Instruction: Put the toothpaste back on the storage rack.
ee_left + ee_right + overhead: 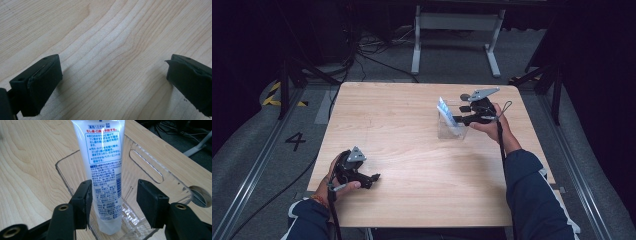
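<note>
Both jaws of the right gripper (113, 200) stood apart around a white printed plastic tube (103, 170) standing in a clear plastic box (160, 173); one pad touched it. The left gripper (112, 77) gaped wide over the pale wooden table (112, 37).

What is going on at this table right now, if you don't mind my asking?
A person is working with two tools at a wooden table. The right hand-held gripper is at a clear plastic bin, its jaws open on either side of a white tube that stands in the bin, lower end down; one jaw is against the tube, the other apart from it. The left hand-held gripper is open, low over bare wood near the table's front edge.
</note>
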Demonstrator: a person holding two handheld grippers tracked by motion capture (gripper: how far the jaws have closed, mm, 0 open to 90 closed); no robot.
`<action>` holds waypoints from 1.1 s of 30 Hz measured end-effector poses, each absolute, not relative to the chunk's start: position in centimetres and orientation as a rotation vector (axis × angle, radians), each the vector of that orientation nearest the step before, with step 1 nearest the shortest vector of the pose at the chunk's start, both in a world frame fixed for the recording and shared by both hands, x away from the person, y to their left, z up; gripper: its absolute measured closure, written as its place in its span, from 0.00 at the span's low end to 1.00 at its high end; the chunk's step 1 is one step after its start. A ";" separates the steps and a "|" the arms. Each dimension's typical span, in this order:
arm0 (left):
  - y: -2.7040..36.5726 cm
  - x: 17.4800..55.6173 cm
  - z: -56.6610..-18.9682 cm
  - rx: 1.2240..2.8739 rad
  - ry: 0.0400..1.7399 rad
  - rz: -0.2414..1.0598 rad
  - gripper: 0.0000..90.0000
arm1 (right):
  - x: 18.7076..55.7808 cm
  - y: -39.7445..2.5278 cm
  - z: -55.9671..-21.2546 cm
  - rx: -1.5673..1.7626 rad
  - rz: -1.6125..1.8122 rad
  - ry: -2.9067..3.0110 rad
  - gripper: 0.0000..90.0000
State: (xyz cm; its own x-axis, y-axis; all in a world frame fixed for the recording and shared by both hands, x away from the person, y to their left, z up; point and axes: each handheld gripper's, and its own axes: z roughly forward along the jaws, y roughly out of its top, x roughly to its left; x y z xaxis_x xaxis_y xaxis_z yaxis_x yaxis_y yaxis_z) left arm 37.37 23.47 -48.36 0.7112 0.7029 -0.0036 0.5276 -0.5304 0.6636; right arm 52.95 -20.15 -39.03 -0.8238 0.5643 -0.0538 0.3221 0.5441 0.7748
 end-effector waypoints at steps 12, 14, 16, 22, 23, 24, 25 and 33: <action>23.5 37.4 -48.4 2.262 0.932 0.349 0.01 | 51.0 -20.8 -37.8 0.703 1.150 2.464 0.50; 23.5 37.4 -48.4 2.262 0.931 0.349 0.01 | 50.8 -20.8 -37.8 0.701 1.144 2.463 0.50; 23.5 37.4 -48.4 2.261 0.934 0.348 0.01 | 50.5 -20.8 -37.6 0.697 1.139 2.463 0.48; 23.5 37.3 -48.4 2.260 0.935 0.352 0.01 | 49.5 -20.8 -37.5 0.680 1.087 2.478 0.44; 23.5 37.3 -48.4 2.260 0.936 0.352 0.01 | 49.3 -20.8 -37.5 0.676 1.068 2.478 0.43; 23.5 37.3 -48.4 2.260 0.936 0.352 0.01 | 49.1 -20.9 -37.4 0.674 1.061 2.477 0.43; 23.5 37.3 -48.3 2.261 0.937 0.354 0.01 | 48.9 -20.9 -37.4 0.674 1.061 2.477 0.43; 23.5 37.3 -48.3 2.260 0.939 0.354 0.01 | 47.3 -22.1 -37.3 0.667 1.031 2.465 0.42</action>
